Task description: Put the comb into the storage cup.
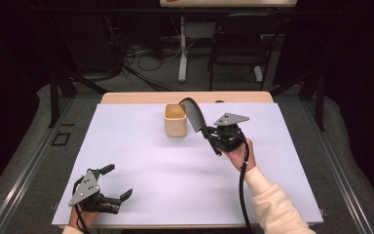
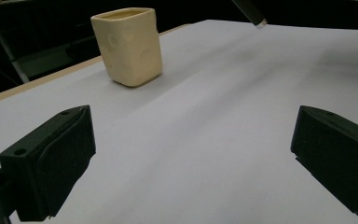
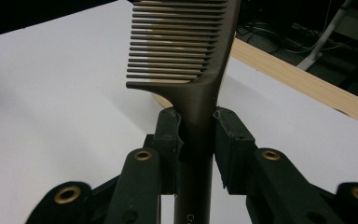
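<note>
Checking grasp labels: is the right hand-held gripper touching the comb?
Touching. In the right gripper view, the right hand-held gripper has both jaws pressed against the comb handle, no gap either side.

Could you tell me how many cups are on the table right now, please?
1. The cup stands upright near the table's far edge, just left of the comb held in the right gripper. None appears hidden.

Cup (image 1: 175,120) standing on the desk (image 1: 151,165) just above frame centre, comb (image 1: 193,114) touching its right rim and slanting down-right into the right gripper (image 1: 208,132), left gripper (image 1: 118,181) low on the desk at lower left, chair (image 1: 238,39) behind the desk, top of frame.
</note>
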Available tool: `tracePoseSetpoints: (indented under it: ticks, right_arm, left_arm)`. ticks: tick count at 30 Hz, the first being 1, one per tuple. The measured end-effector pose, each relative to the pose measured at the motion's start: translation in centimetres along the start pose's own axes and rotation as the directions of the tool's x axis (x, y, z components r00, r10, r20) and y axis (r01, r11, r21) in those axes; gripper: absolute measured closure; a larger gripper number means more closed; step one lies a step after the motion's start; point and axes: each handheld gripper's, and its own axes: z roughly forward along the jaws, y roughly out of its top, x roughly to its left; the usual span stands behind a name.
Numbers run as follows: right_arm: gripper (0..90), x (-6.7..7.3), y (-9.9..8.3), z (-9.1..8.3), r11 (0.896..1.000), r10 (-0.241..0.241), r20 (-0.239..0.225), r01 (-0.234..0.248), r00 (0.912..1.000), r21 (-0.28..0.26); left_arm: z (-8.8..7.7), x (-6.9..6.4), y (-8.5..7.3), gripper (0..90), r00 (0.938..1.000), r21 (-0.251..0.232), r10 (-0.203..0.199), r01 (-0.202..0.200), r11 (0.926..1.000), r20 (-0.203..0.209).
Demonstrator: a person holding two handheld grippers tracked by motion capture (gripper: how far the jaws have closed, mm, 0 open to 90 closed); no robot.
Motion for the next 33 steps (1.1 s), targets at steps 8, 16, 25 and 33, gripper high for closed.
tracePoseSetpoints:
  ticks: [8,16,25,33]
  right_arm:
    - [72.3,-0.1,0.6,0.3,1.0,-0.004,0.002,0.004,1.0,-0.02]
    - [72.3,-0.1,1.1,0.8,0.999,-0.001,0.001,0.001,1.0,-0.033]
    - [72.3,-0.3,1.6,1.0,0.998,0.003,0.005,-0.003,1.0,-0.057]
    - [72.3,-0.4,1.9,1.5,0.997,0.013,0.011,-0.012,0.9999,-0.073]
  left_arm:
    - [0.0,0.0,0.0,0.0,1.0,0.003,-0.001,0.001,1.0,0.0]
    - [0.0,0.0,0.0,0.0,1.0,-0.001,0.0,0.0,1.0,-0.003]
    - [0.0,0.0,0.0,0.0,1.0,-0.003,0.001,-0.001,1.0,-0.004]
    - [0.0,0.0,0.0,0.0,1.0,-0.004,0.002,-0.002,1.0,-0.004]
